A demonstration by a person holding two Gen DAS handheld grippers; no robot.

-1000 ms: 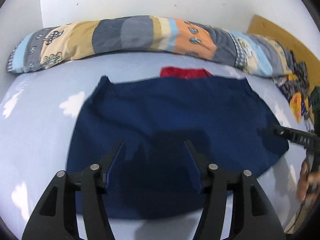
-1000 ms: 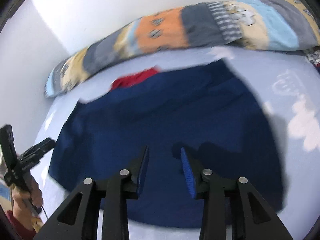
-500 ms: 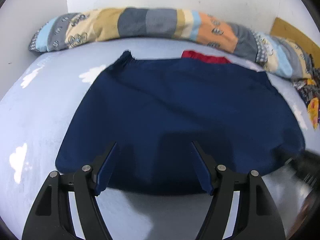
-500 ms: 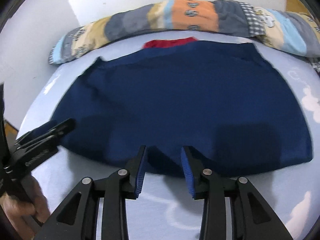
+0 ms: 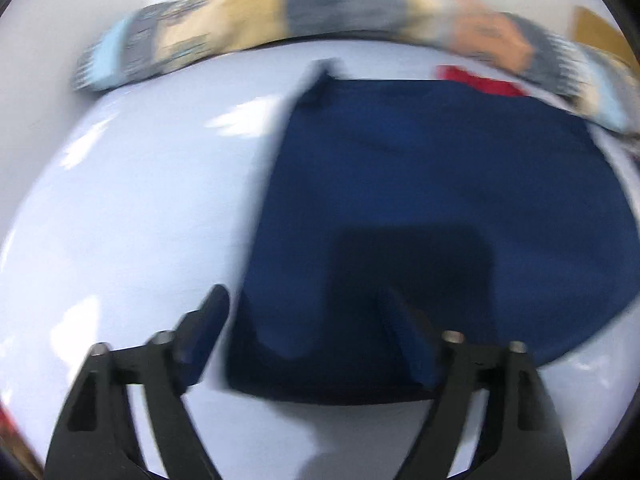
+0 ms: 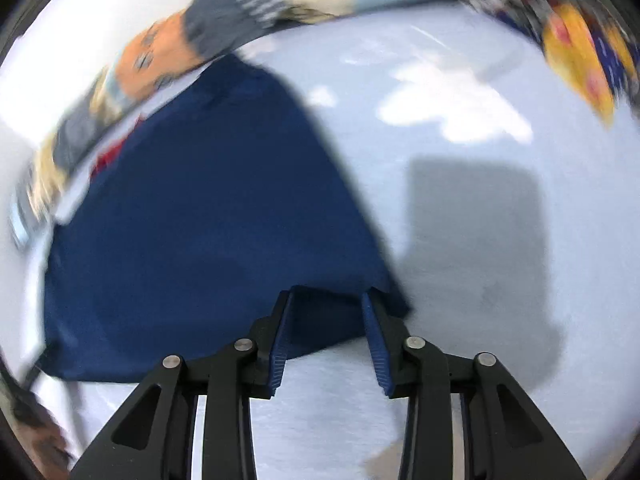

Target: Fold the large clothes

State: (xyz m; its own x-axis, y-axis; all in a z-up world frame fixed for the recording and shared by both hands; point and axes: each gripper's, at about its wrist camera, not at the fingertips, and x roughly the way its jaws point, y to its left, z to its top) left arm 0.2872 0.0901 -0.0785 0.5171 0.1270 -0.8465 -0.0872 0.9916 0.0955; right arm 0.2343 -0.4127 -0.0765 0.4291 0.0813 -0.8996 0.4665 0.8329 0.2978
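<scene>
A navy blue garment point(image 5: 440, 208) lies flat on the pale blue bed sheet, with a red patch point(image 5: 480, 82) at its far edge. It also shows in the right wrist view point(image 6: 208, 216). My left gripper point(image 5: 308, 312) is open and empty, above the garment's near left corner. My right gripper point(image 6: 330, 300) is open and empty, its tips over the garment's near right corner. Both views are blurred by motion.
A long patchwork bolster point(image 5: 304, 16) lies along the white wall at the back. A yellow and dark patterned cloth point(image 6: 580, 40) lies at the far right. The sheet point(image 5: 140, 208) has white cloud prints.
My left gripper has swung left to the garment's near left corner. My right gripper has swung right to the near right corner. Both stay open.
</scene>
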